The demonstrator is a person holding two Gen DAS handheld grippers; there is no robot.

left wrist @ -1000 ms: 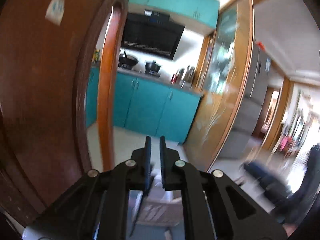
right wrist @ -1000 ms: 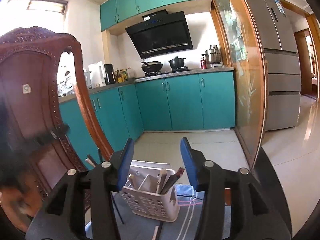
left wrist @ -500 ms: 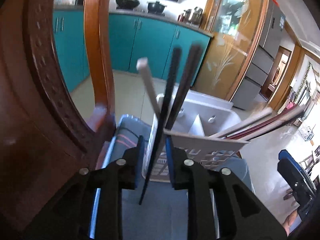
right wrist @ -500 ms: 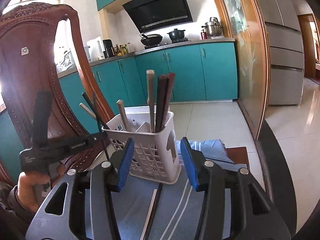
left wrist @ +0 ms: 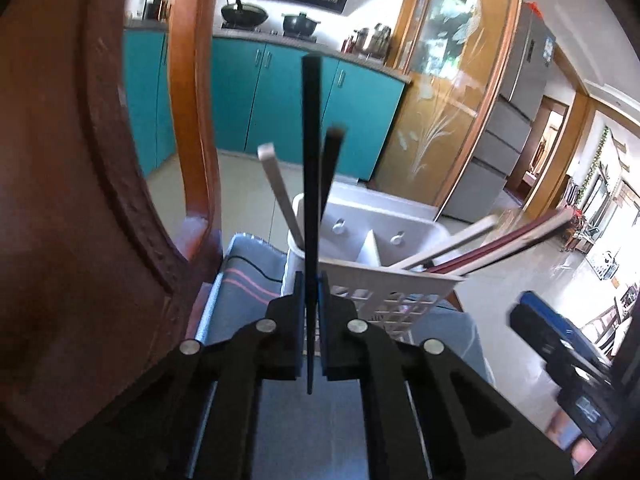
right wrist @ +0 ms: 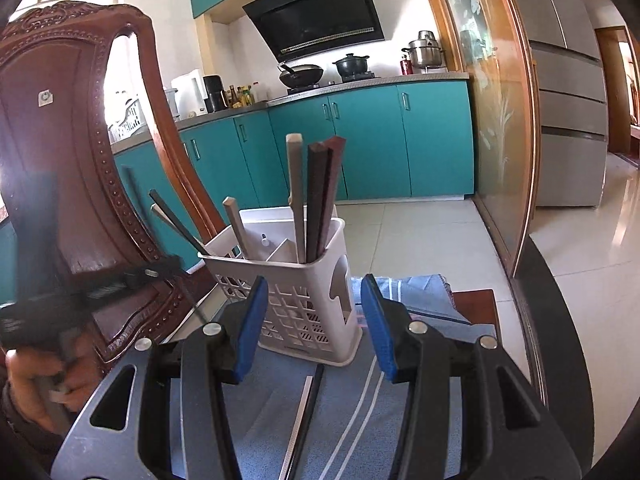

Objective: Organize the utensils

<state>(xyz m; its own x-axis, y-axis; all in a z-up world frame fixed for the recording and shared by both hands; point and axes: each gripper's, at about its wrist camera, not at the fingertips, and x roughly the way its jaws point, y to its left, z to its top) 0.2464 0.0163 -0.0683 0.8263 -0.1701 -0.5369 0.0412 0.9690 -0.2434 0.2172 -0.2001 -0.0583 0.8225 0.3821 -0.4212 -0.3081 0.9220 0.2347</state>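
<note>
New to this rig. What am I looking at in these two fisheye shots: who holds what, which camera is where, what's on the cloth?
No robot arm here: a person holds a two-finger gripper in each hand, with a fisheye camera on each that looks along the fingers.

Left wrist view: the left gripper is shut on a black chopstick, close to the white utensil basket.

Right wrist view: the right gripper is open, with nothing between its blue pads. The basket stands ahead of it on a blue striped cloth, with several chopsticks in its two compartments. Two more chopsticks lie loose on the cloth. At the left edge a hand holds the other gripper.
</note>
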